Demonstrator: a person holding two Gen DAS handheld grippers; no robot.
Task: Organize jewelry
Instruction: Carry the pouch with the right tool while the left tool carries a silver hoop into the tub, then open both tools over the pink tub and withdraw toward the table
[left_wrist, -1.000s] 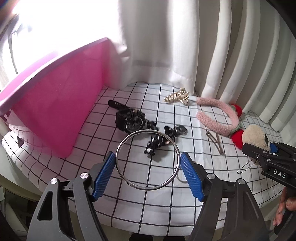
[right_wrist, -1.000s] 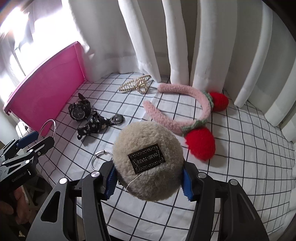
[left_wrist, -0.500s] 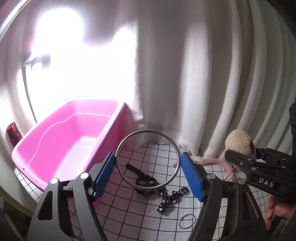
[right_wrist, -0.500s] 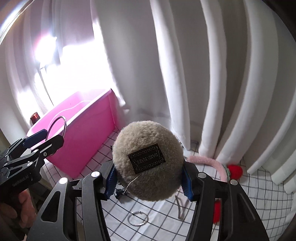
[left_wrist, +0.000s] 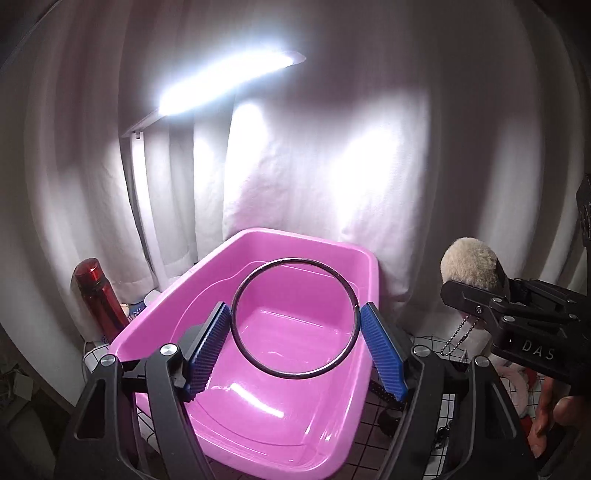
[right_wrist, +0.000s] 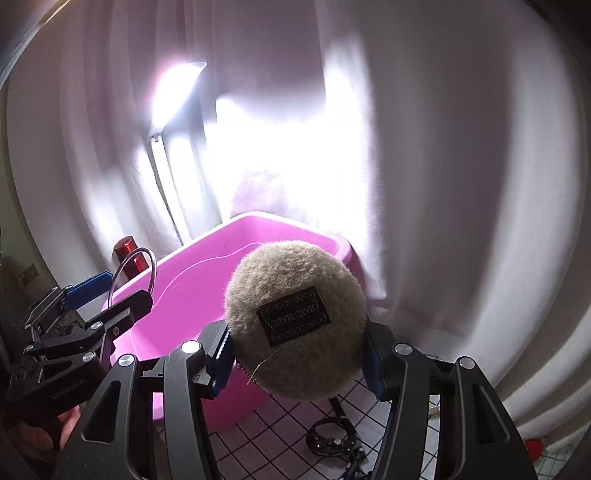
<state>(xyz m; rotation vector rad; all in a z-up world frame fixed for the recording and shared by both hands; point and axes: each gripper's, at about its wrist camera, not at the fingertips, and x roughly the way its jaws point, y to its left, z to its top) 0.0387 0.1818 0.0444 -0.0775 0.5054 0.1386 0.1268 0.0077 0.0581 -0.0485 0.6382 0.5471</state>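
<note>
Pink tub (left_wrist: 207, 295) sat empty, so nothing was sorted yet. Left gripper (left_wrist: 295, 325) pinched a metal bangle (left_wrist: 236, 325) above the tub; right gripper (right_wrist: 299, 350) clamped a beige pom-pom (right_wrist: 295, 295) just beside its near corner. Watch (right_wrist: 328, 435) lay on the checked cloth (right_wrist: 280, 424) beside the tub, probably next.

My pompom (right_wrist: 295, 321) hides the pink bin's (right_wrist: 184, 295) right wall, and the black watch (right_wrist: 330, 437) below is partly cut off.
</note>
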